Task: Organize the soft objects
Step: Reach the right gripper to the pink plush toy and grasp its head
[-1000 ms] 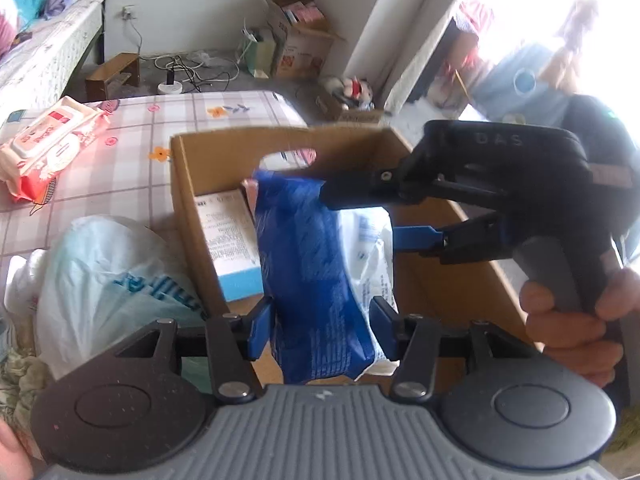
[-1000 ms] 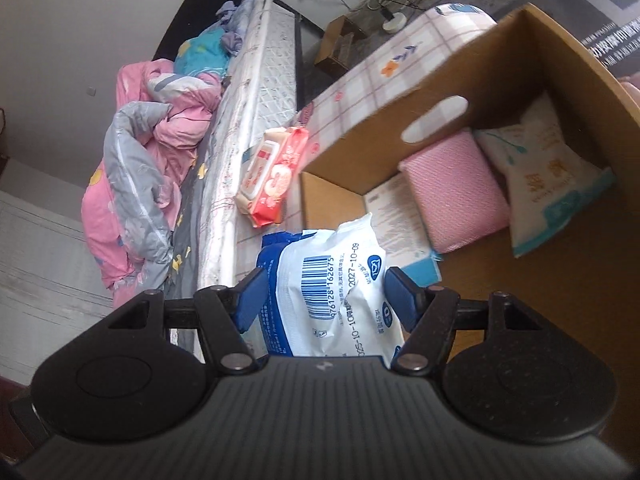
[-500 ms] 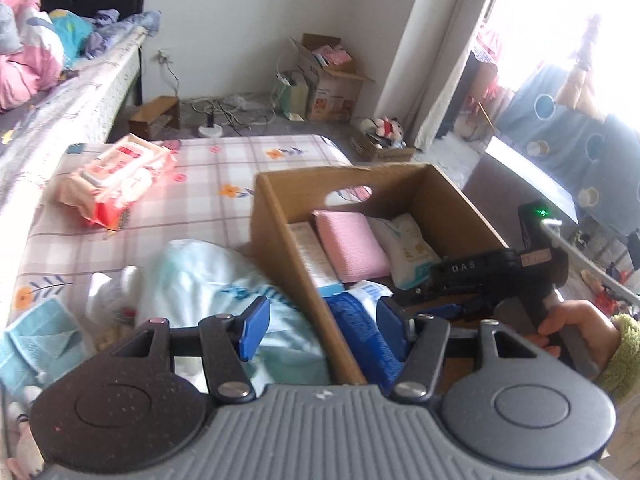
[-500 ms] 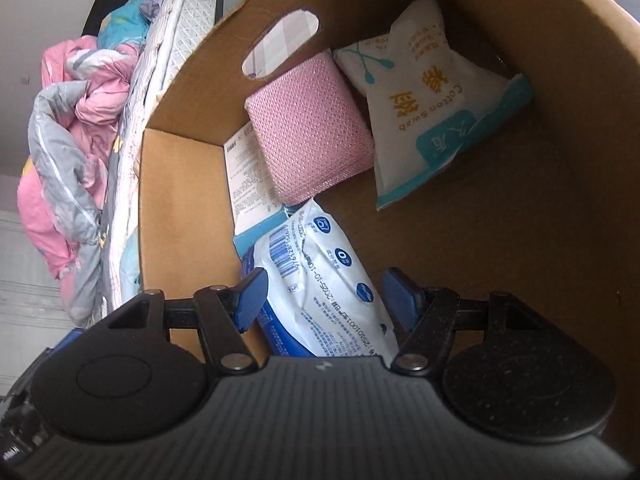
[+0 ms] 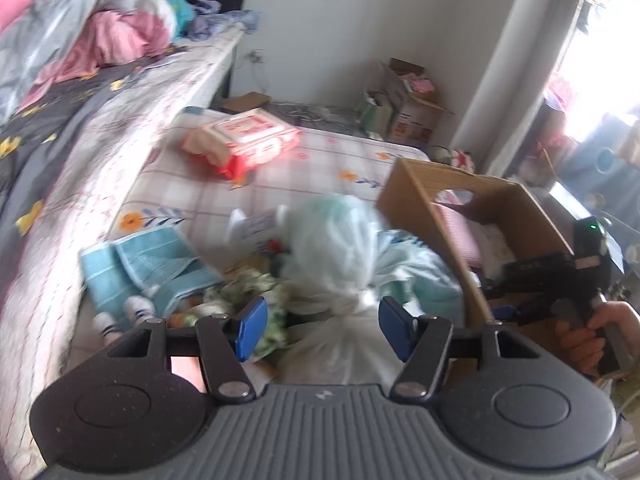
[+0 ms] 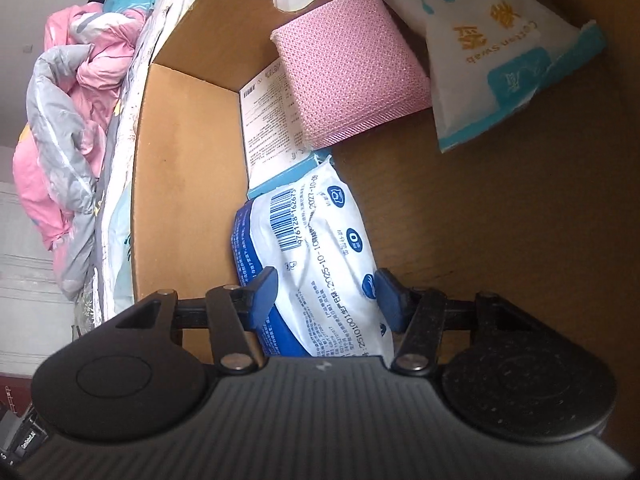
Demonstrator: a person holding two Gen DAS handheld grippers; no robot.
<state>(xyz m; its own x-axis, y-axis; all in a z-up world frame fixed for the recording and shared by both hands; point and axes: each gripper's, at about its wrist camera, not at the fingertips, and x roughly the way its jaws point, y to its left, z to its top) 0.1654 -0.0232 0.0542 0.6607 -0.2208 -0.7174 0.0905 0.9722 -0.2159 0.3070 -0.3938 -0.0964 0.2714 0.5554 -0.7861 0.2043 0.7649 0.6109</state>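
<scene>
**Right hand-held gripper inside box on wipes pack; left hand-held gripper spread over the pile**

We find the right hand-held gripper (image 6: pixel 326 294) lowered into the cardboard box (image 6: pixel 180 152), its blue pads on either side of the blue-and-white wipes pack (image 6: pixel 316 248). Both pads meet the pack's sides, so we record it as clamped on the pack. The pack lies on the box floor beside the left wall. Its far end touches a white-and-blue carton (image 6: pixel 266 120) standing along that wall. A pink mesh sponge (image 6: pixel 348 68) leans over the carton near the box's handle cut-out. A cotton swab bag (image 6: pixel 500 52) sits just beside the sponge, toward the right.

We find the left hand-held gripper (image 5: pixel 322 326) with its fingers wide apart, holding nothing. It hangs over a knotted pale plastic bag (image 5: pixel 340 240) that lies against the box's outer wall (image 5: pixel 420 208). A folded teal towel (image 5: pixel 148 264) lies to the left of the bag, with floral fabric (image 5: pixel 256 292) between them. A red-and-white wipes pack (image 5: pixel 244 140) rests well apart, farther back on the checked counter (image 5: pixel 320 164). A bed (image 5: pixel 80 92) with rumpled bedding runs along the counter's left. The view is blurred; small items near the towel cannot be identified.
</scene>
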